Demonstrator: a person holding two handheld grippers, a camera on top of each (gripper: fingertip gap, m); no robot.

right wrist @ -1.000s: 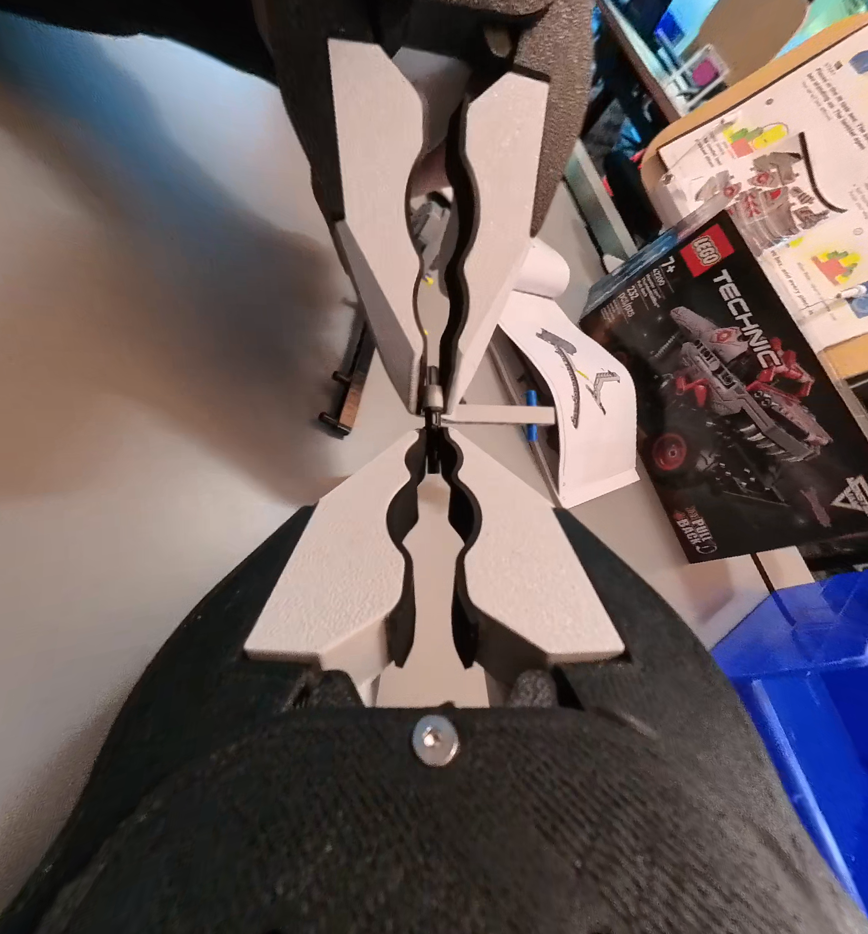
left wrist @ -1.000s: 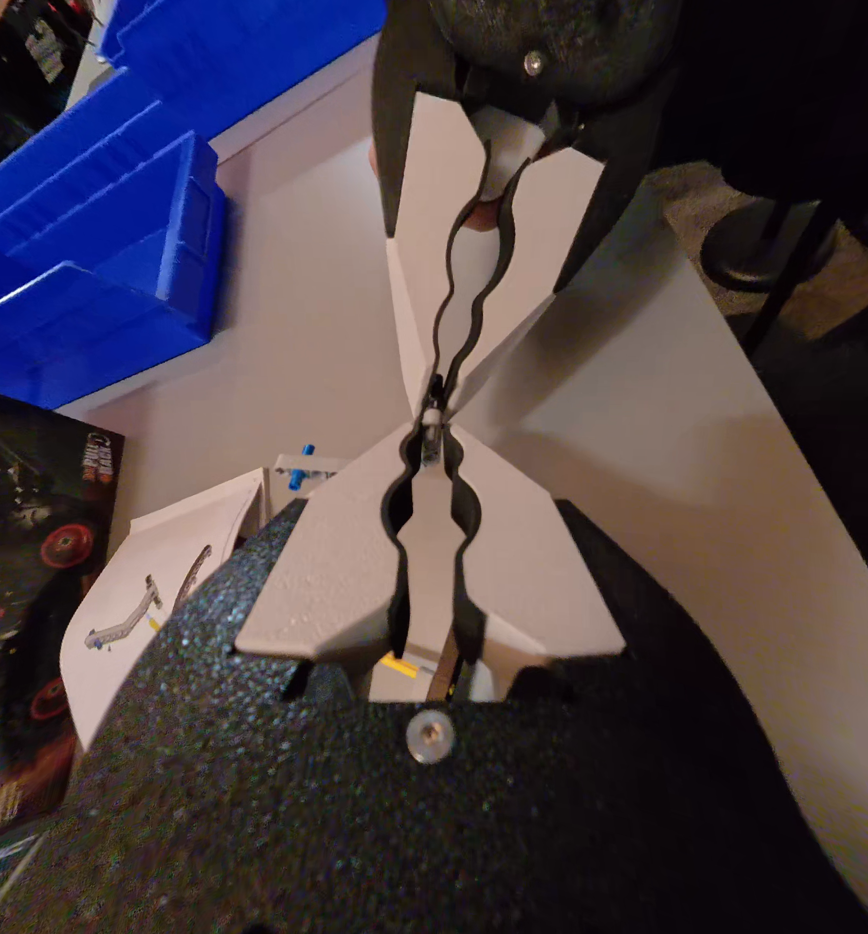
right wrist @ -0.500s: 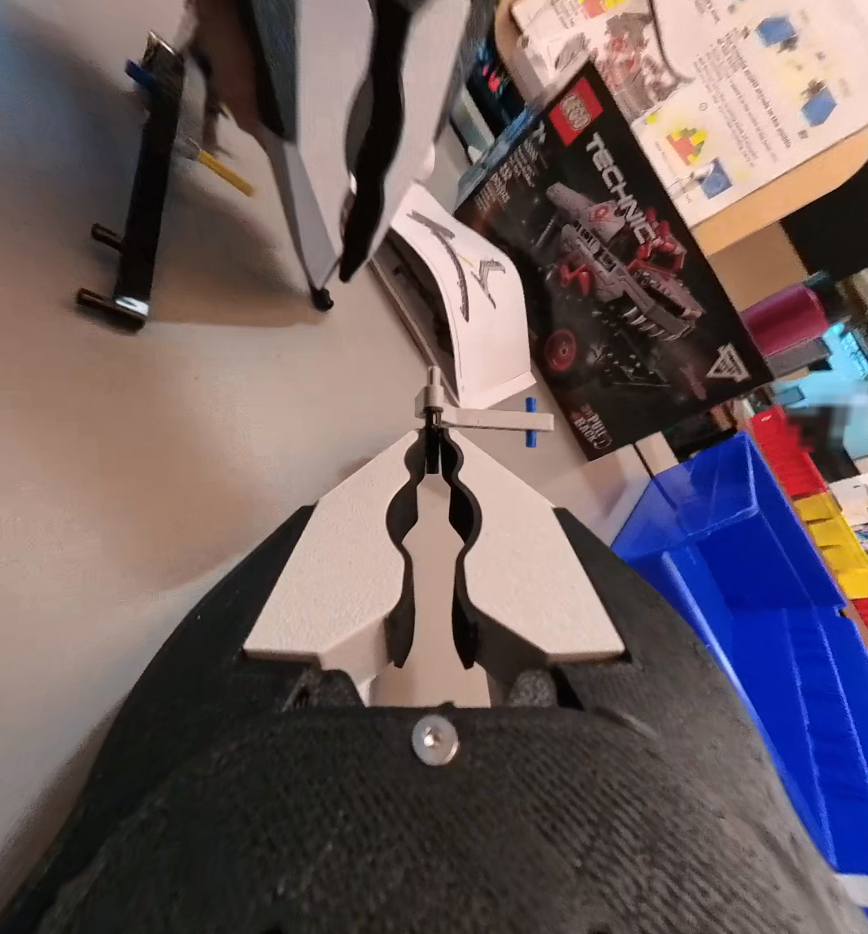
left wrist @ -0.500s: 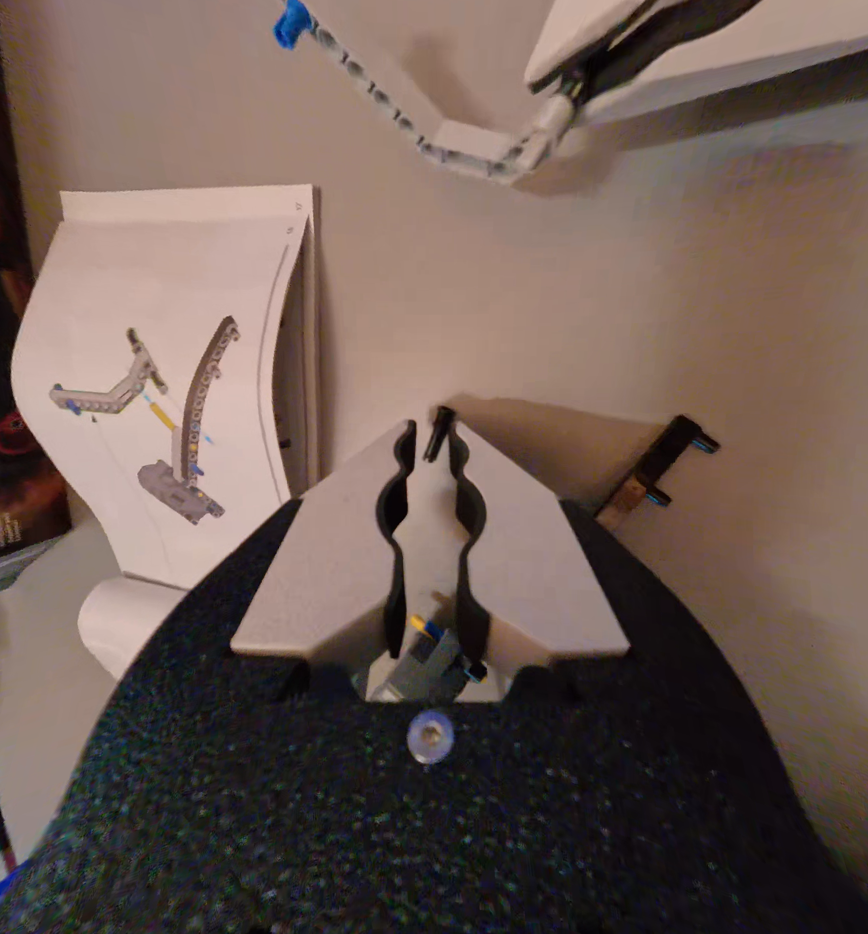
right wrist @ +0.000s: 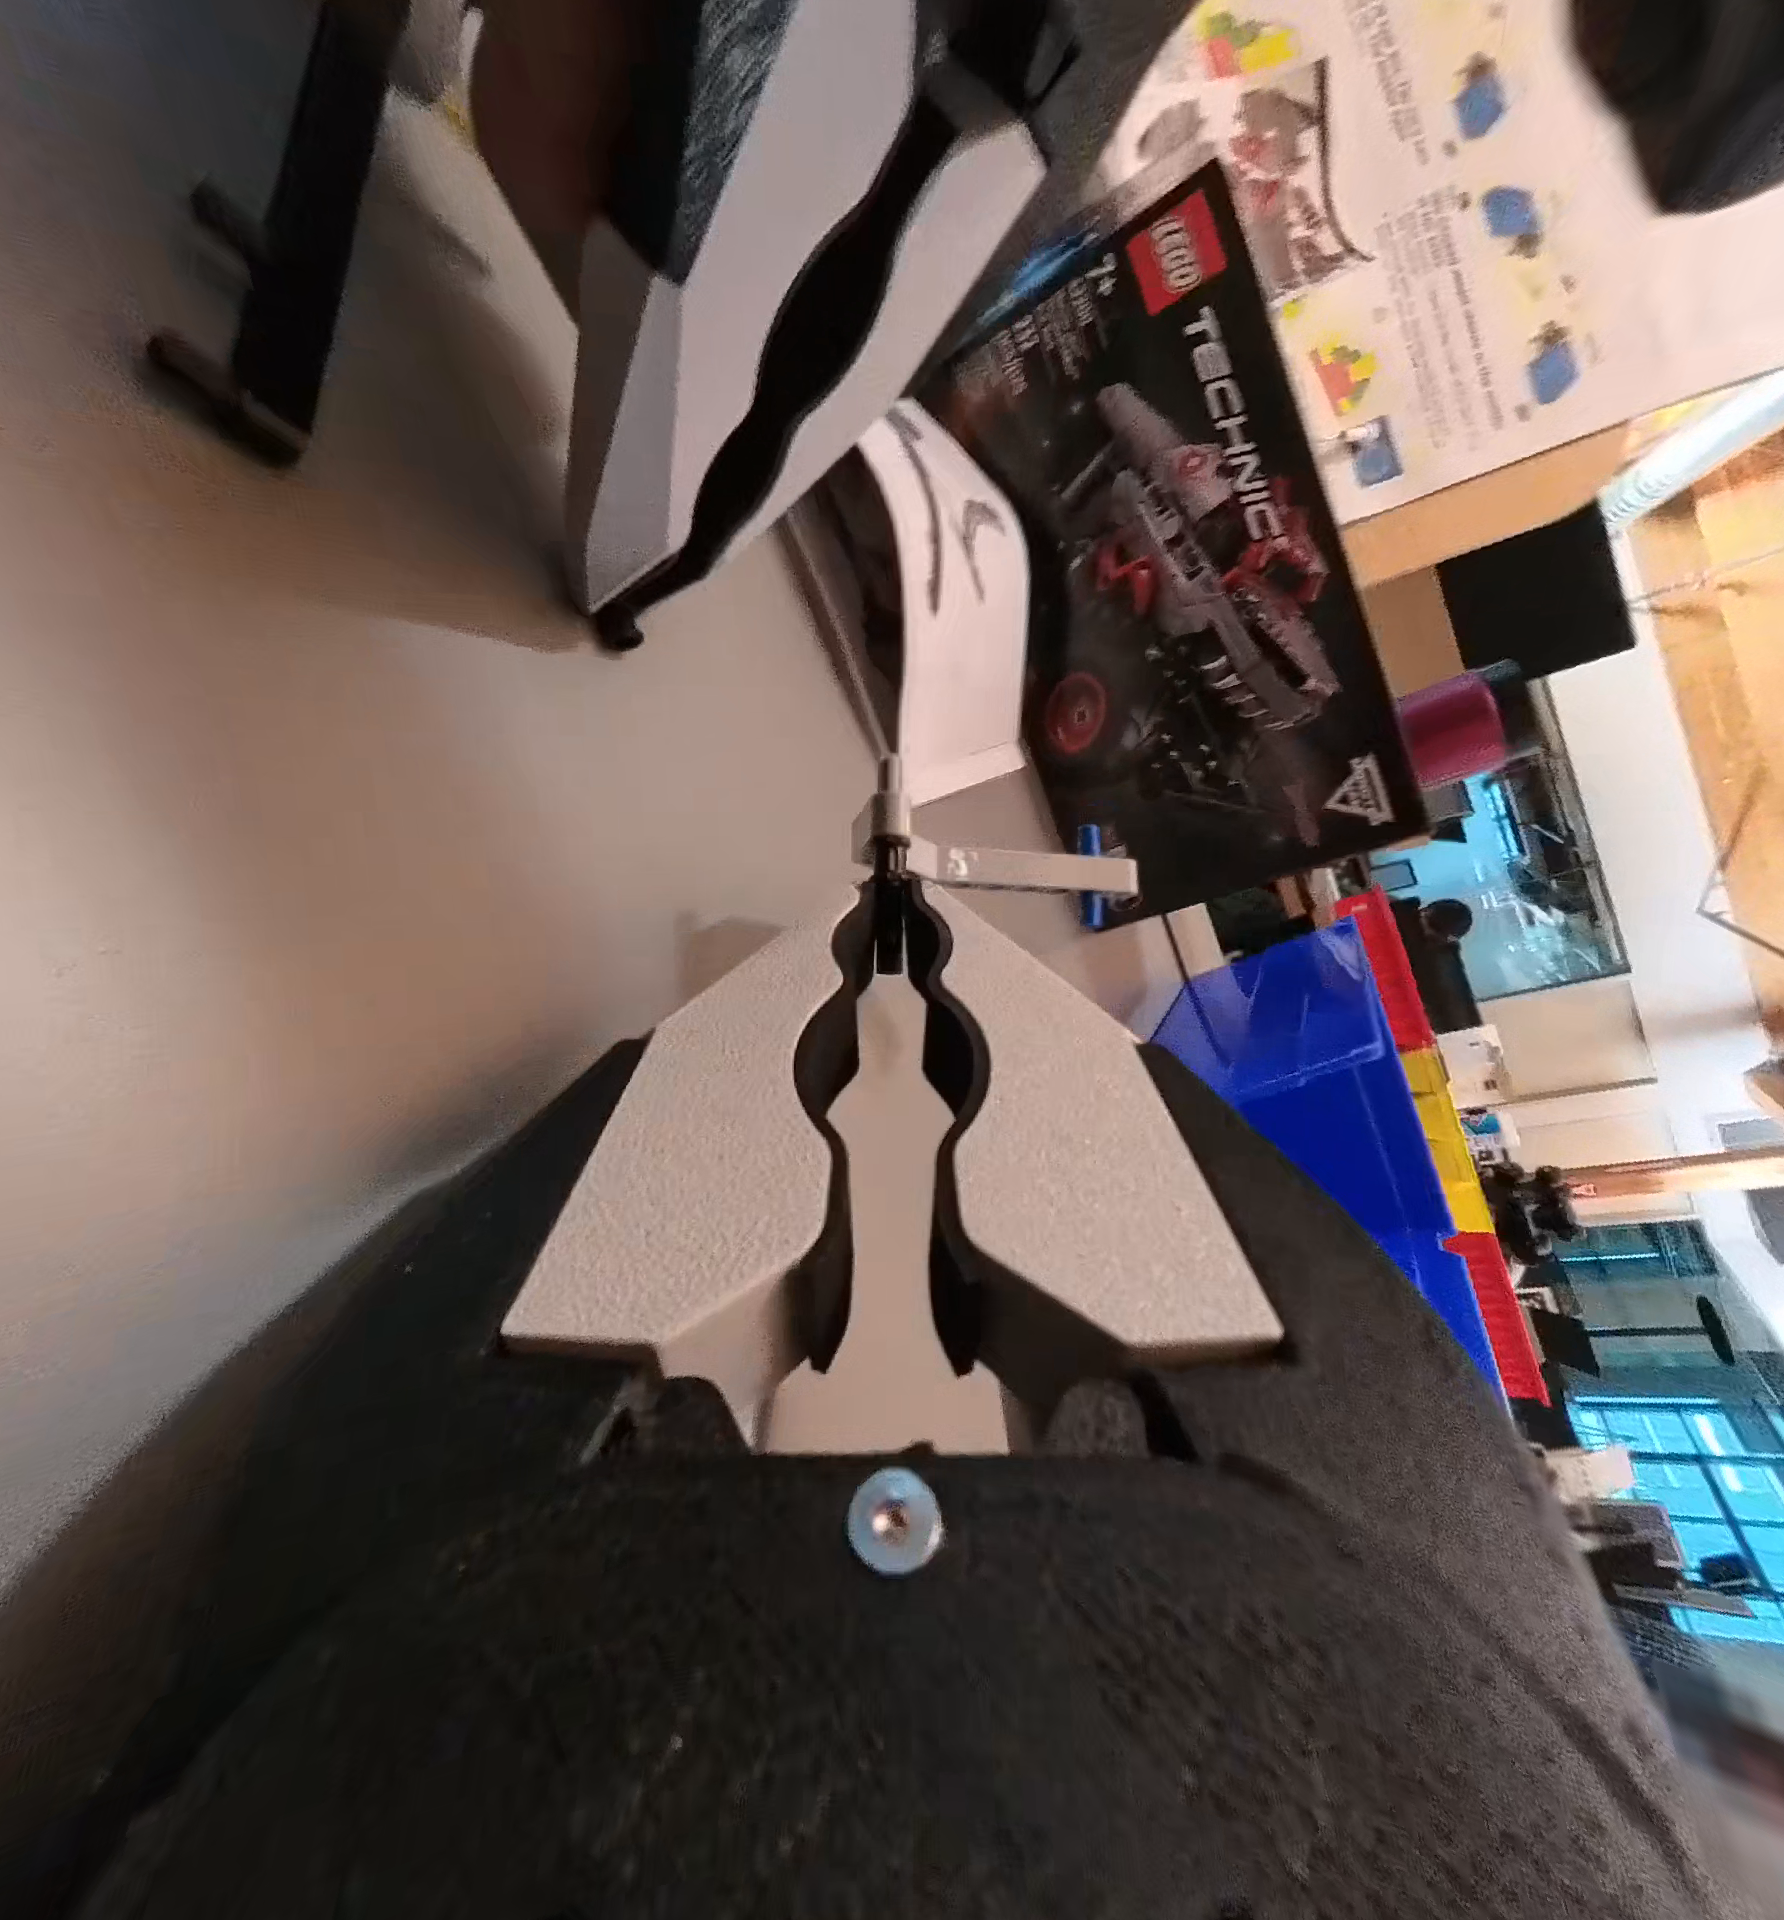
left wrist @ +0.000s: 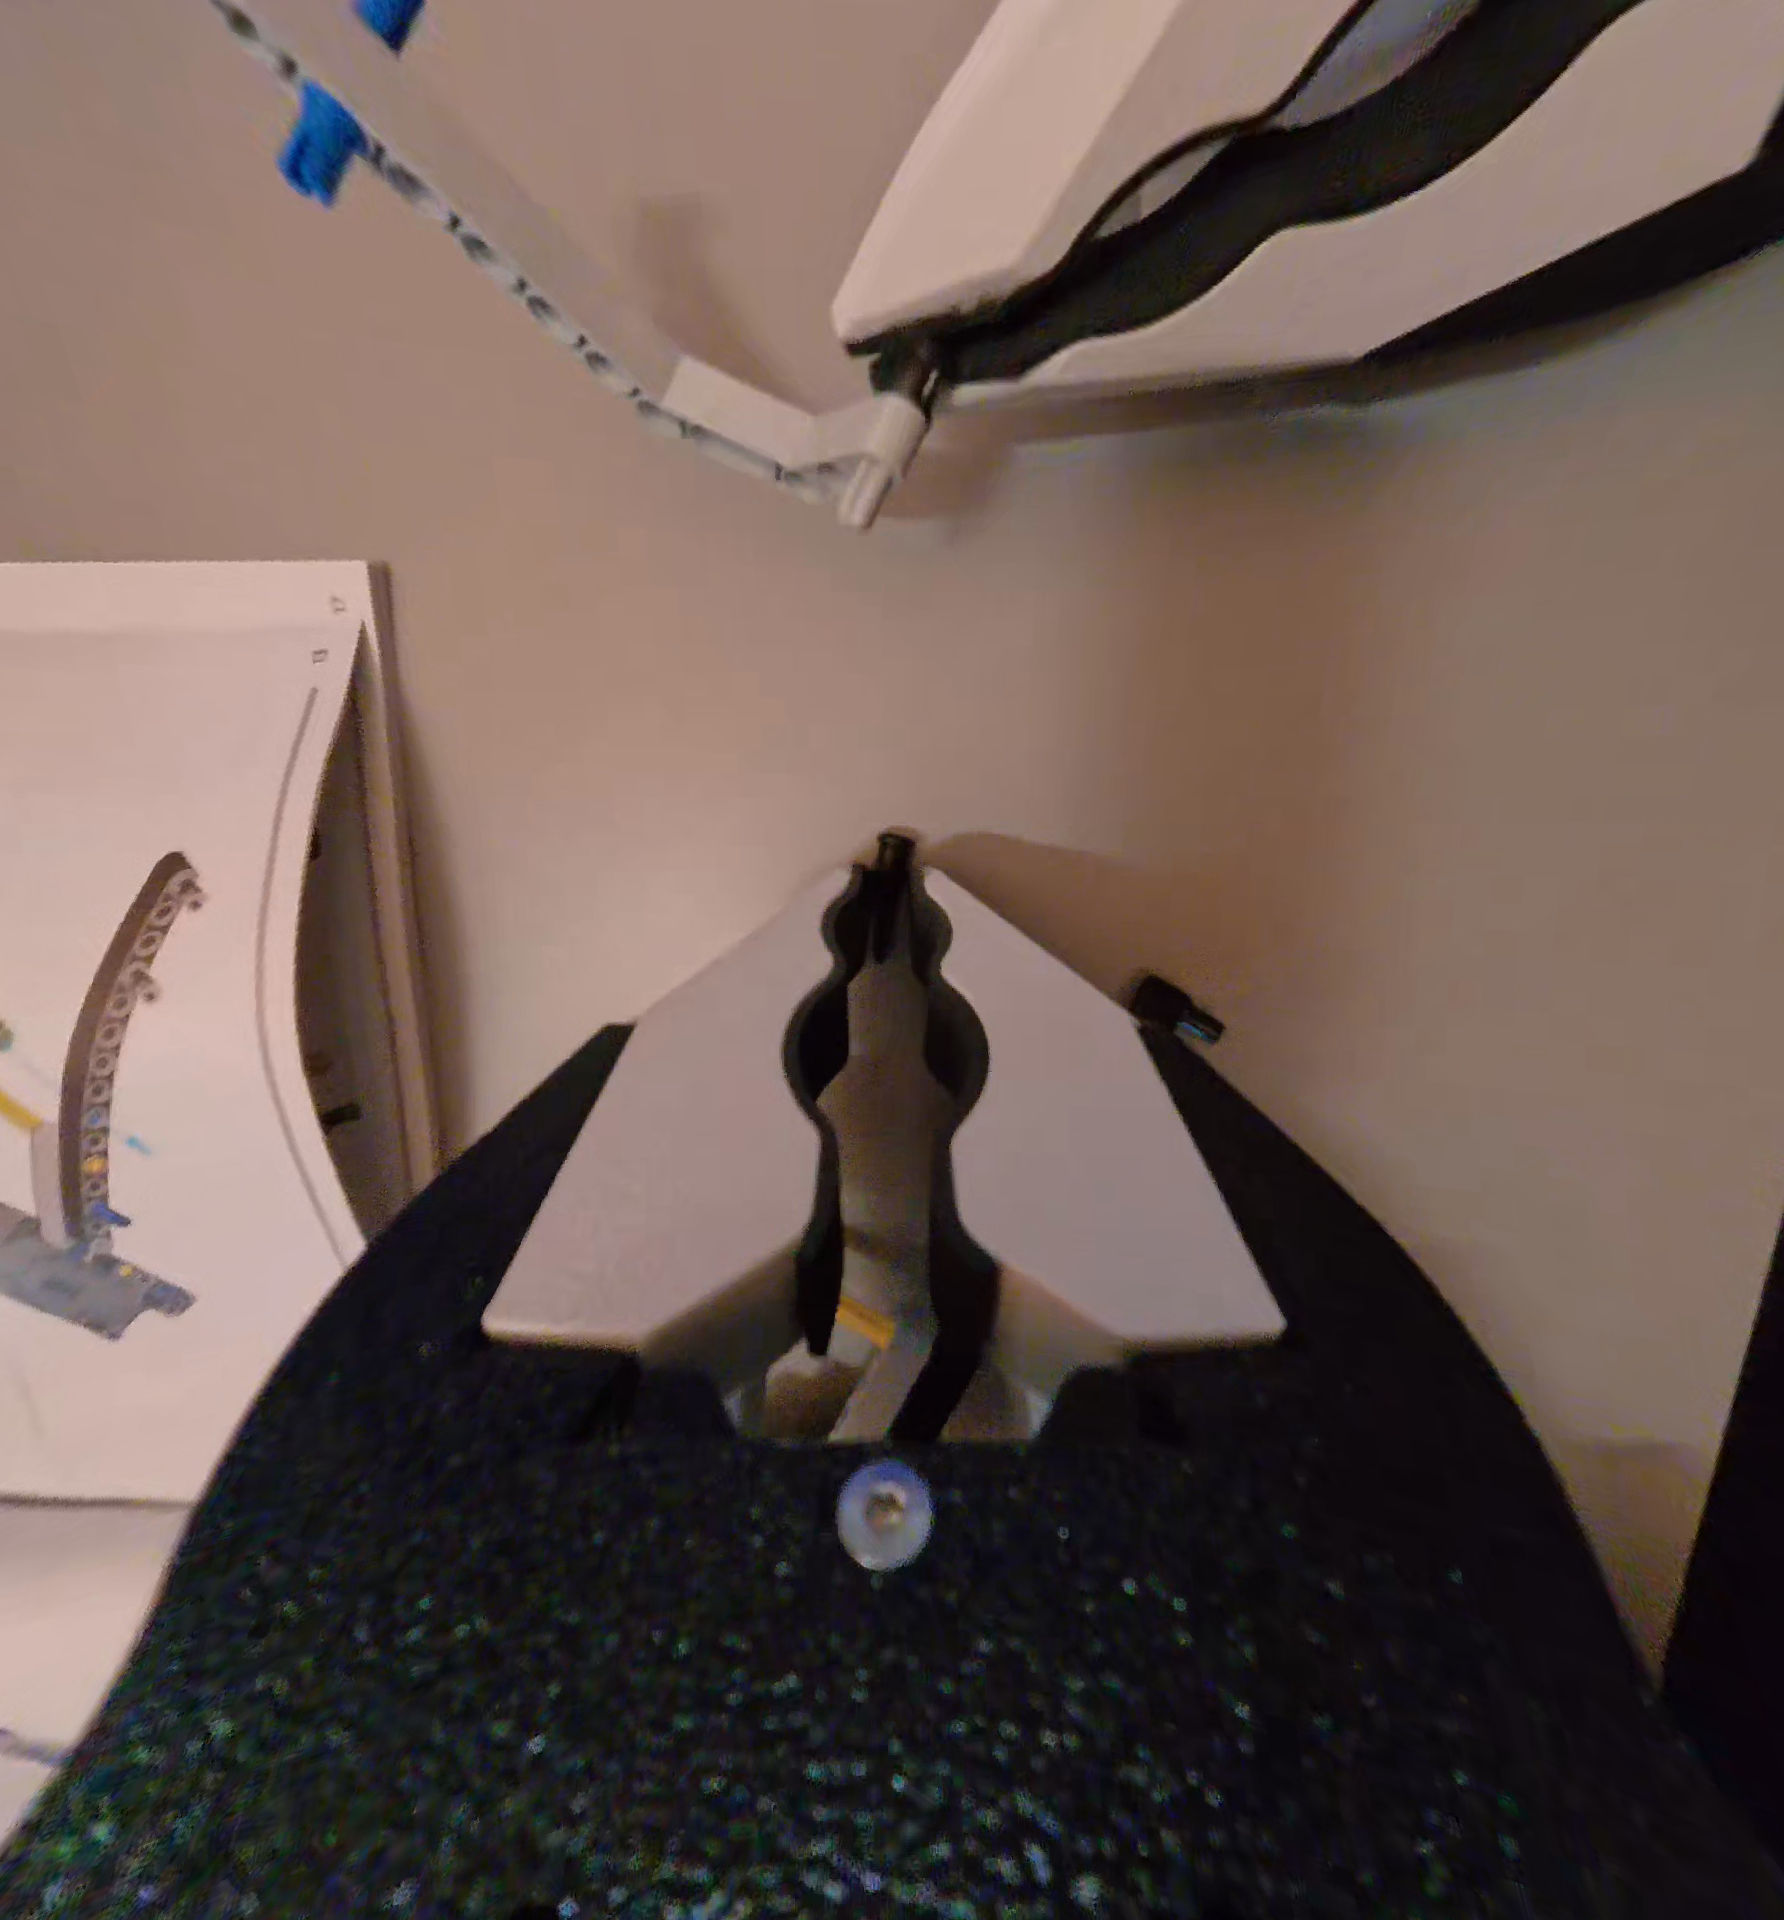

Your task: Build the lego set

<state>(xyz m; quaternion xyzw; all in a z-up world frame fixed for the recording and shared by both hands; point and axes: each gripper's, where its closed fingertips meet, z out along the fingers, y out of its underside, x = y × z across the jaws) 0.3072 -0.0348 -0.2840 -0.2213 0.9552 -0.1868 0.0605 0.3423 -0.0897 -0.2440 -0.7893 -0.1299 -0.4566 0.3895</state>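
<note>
My left gripper [left wrist: 888, 868] is shut on a small black pin [left wrist: 890, 850] and is close above the table. It also shows at the top of the right wrist view [right wrist: 618, 623]. My right gripper [right wrist: 890, 914] is shut on a black pin at the end of a grey bent beam [right wrist: 1013, 864], which carries a blue pin [right wrist: 1090, 875] and a light grey bush [right wrist: 890, 800]. In the left wrist view the right gripper [left wrist: 909, 379] holds that beam [left wrist: 576, 281] up and to the left, apart from my left gripper.
An open instruction booklet [left wrist: 140, 935] lies to the left. A black frame piece [right wrist: 275, 260] with pins lies on the table beyond the left gripper. A set box [right wrist: 1231, 540] and blue bins [right wrist: 1303, 1039] stand along the table's far side.
The two grippers met tip to tip a second ago and have since parted. My left gripper has swung down toward the table with the black pin. The right keeps the grey beam.
</note>
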